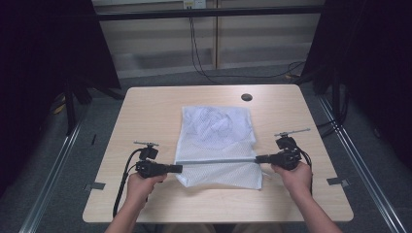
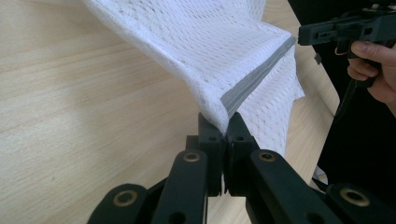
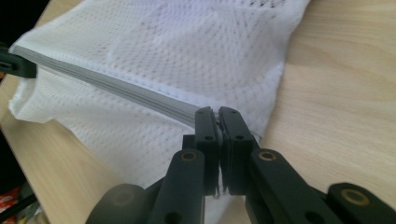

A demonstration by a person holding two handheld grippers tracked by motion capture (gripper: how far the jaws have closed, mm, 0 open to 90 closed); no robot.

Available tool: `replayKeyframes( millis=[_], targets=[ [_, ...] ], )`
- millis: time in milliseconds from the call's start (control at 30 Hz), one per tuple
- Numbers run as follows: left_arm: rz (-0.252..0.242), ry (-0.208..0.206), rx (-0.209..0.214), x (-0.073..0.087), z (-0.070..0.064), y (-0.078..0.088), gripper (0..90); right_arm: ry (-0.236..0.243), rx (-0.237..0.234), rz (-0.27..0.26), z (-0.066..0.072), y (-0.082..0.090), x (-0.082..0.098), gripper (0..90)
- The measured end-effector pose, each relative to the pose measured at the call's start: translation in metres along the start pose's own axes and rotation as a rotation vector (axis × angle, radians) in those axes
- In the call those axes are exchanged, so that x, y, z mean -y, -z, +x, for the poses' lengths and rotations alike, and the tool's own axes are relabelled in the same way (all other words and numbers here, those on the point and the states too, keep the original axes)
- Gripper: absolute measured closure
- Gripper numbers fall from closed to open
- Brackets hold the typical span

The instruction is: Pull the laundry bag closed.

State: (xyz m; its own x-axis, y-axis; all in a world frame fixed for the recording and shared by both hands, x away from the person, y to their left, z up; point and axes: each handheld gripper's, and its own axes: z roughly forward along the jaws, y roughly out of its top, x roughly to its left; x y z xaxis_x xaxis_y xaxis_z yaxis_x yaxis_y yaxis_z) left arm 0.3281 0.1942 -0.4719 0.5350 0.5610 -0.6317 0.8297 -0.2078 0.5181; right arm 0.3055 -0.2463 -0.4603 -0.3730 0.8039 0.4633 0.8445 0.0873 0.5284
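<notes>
Now both grippers clamp the mesh bag (image 1: 217, 145) at the table's (image 1: 145, 111) centre: left gripper (image 1: 178, 168) pinches its grey zipper band (image 1: 216, 161) at nine o'clock, right gripper (image 1: 258, 158) at three. Judging by the taut band, the lift comes next, needing level, even hands.

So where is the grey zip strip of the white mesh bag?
In the high view the grey zip strip runs across the white mesh bag, between left gripper and right gripper.
</notes>
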Motion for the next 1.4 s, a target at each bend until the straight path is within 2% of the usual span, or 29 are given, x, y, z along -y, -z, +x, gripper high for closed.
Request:
replayKeyframes(
  millis=[67,200,367,467,700,933,1033,1067,1100,1167,1233,1333,1400],
  targets=[
    [-0.004,0.010,0.002,0.0004,-0.0008,0.0001,88.2,-0.010,-0.005,-0.003,-0.0014,0.0011,0.0005,87.0],
    [0.001,-0.001,0.005,0.0002,0.0000,-0.0008,88.2,-0.015,0.001,-0.006,-0.0026,0.0032,0.0008,87.1],
    [-0.003,0.010,0.006,0.0007,-0.0008,-0.0001,88.1,-0.010,-0.003,-0.006,-0.0027,0.0019,0.0018,87.0],
    [0.011,-0.005,0.013,0.0007,0.0001,-0.0009,88.1,-0.005,0.001,-0.004,-0.0028,0.0013,0.0026,86.9],
    [0.026,0.000,0.025,0.0015,-0.0008,-0.0041,87.4,-0.016,-0.006,-0.010,-0.0040,0.0016,0.0040,86.3],
    [0.041,-0.017,0.020,0.0013,-0.0003,-0.0042,85.4,-0.015,-0.002,-0.010,-0.0032,0.0011,0.0033,86.0],
    [0.038,-0.016,0.016,0.0013,-0.0005,-0.0041,82.6,-0.015,0.000,-0.012,-0.0028,0.0009,0.0033,85.0],
    [0.032,-0.005,0.017,0.0014,-0.0010,-0.0042,79.8,-0.018,0.003,-0.015,-0.0026,0.0011,0.0033,83.6],
    [0.028,-0.014,0.014,0.0013,-0.0004,-0.0038,77.8,-0.022,0.004,-0.019,-0.0028,0.0012,0.0033,81.9],
    [0.022,-0.005,0.014,0.0011,-0.0007,-0.0036,73.5,-0.021,0.011,-0.023,-0.0031,0.0018,0.0029,77.1],
    [0.026,-0.008,0.002,0.0009,-0.0006,-0.0030,66.0,-0.023,0.013,-0.023,-0.0031,0.0023,0.0026,73.3],
    [0.029,-0.025,-0.023,0.0010,-0.0007,-0.0019,59.6,-0.018,0.027,-0.018,-0.0027,0.0027,0.0025,66.6],
    [0.031,-0.022,-0.037,0.0015,-0.0013,-0.0013,57.4,-0.012,0.033,-0.019,-0.0027,0.0030,0.0031,63.2]
  ],
)
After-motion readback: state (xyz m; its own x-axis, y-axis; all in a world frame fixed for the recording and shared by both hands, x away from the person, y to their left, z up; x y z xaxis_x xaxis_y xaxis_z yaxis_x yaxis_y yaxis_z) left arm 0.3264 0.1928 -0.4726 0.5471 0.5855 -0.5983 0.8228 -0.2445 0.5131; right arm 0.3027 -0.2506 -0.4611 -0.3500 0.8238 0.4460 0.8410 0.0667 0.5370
